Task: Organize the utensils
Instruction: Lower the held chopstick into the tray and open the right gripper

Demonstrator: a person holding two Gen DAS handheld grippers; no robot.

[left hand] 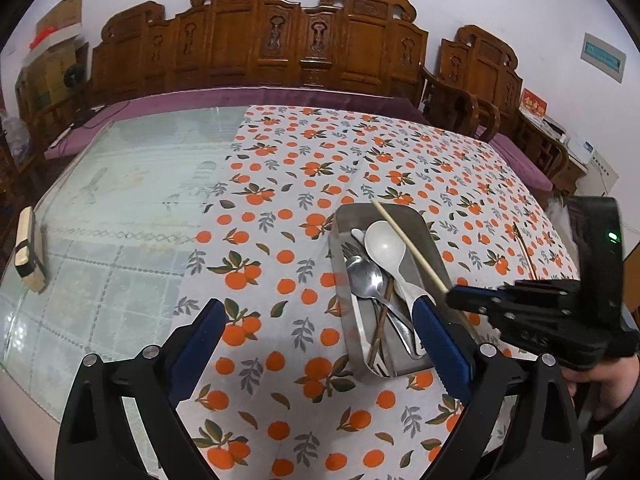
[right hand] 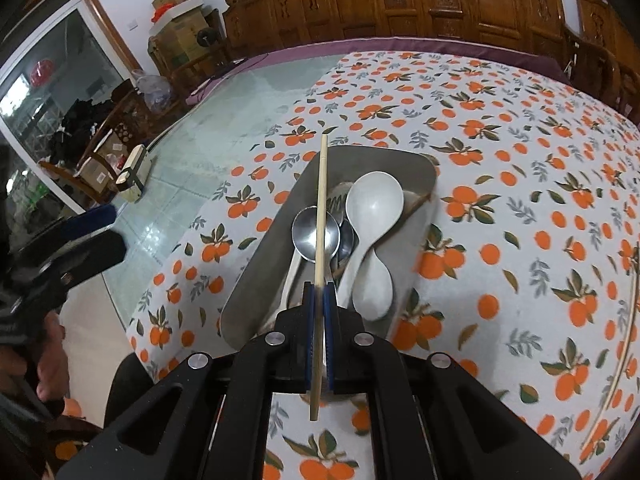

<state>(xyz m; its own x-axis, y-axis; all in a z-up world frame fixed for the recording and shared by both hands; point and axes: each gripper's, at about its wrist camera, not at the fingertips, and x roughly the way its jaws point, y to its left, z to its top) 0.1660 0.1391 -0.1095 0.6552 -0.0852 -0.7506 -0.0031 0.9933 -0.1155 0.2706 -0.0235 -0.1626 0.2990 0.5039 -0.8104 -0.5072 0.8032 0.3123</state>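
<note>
Left wrist view: the left gripper (left hand: 316, 344) hangs over the bench (left hand: 120, 216) with its jaws spread wide and nothing between them. The metal tray (left hand: 430, 236) lies ahead, toward its right finger, holding a white spoon (left hand: 386, 248) and steel spoons (left hand: 366, 280). Further right, the right gripper (left hand: 454, 298) holds a pale chopstick (left hand: 408, 244) slanting above the tray.

Right wrist view: the right gripper (right hand: 319, 304) is clamped on the chopstick (right hand: 321, 216), which points straight ahead over the tray (right hand: 276, 256) and crosses a steel spoon (right hand: 308, 236). 1 white spoon (right hand: 374, 204) lies just right of it. Another chopstick (right hand: 624, 352) rests on the cloth far right.
</note>
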